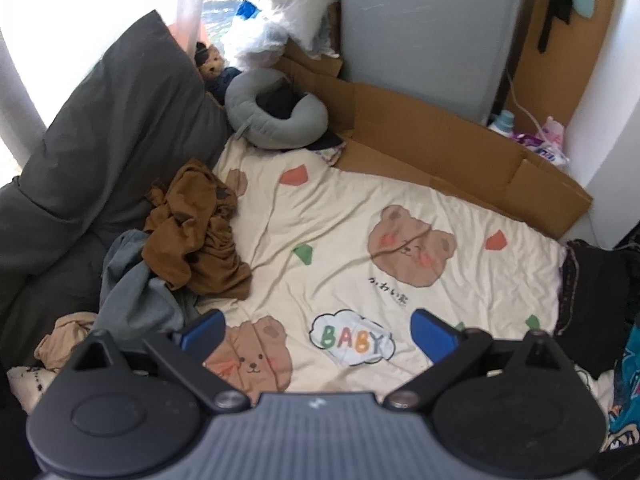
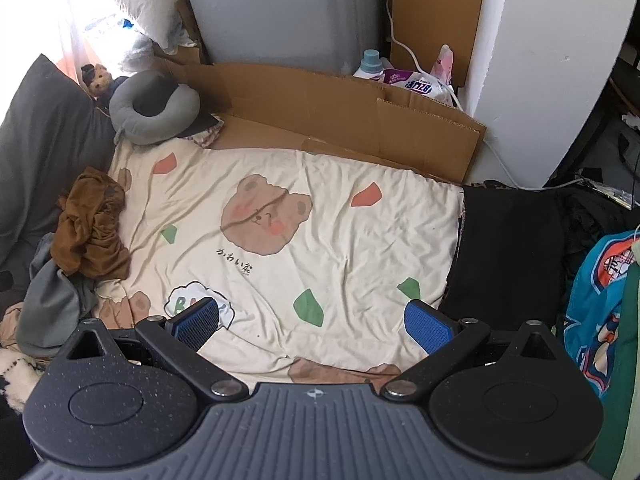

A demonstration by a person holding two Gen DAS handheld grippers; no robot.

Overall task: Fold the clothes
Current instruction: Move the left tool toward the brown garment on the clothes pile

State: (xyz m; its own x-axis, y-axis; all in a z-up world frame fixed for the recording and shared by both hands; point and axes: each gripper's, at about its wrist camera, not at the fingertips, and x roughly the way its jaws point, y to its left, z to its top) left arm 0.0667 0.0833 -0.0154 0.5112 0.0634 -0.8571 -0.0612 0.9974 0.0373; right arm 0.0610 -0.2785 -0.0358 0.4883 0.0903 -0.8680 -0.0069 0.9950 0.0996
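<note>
A crumpled brown garment [image 1: 196, 232] [image 2: 94, 228] lies at the left edge of a cream bear-print blanket [image 1: 344, 240] [image 2: 328, 240], atop a grey garment [image 1: 136, 288] [image 2: 52, 300]. A beige garment [image 1: 64, 336] is bunched below them. A flat black garment [image 2: 508, 256] [image 1: 592, 300] lies at the blanket's right edge, with a teal printed garment [image 2: 596, 312] beside it. My left gripper [image 1: 316, 332] hovers open over the blanket's near edge, holding nothing. Over the same near edge, further right, my right gripper [image 2: 312, 324] is open and holds nothing.
A dark grey pillow [image 1: 100, 152] lines the left side. A grey neck pillow [image 1: 276, 112] and a small teddy bear [image 2: 98, 78] sit at the back left. Flattened cardboard [image 2: 340, 120] lies behind the blanket, before a grey cabinet [image 2: 280, 12]. Bottles and packets [image 2: 404, 76] stand at the back right.
</note>
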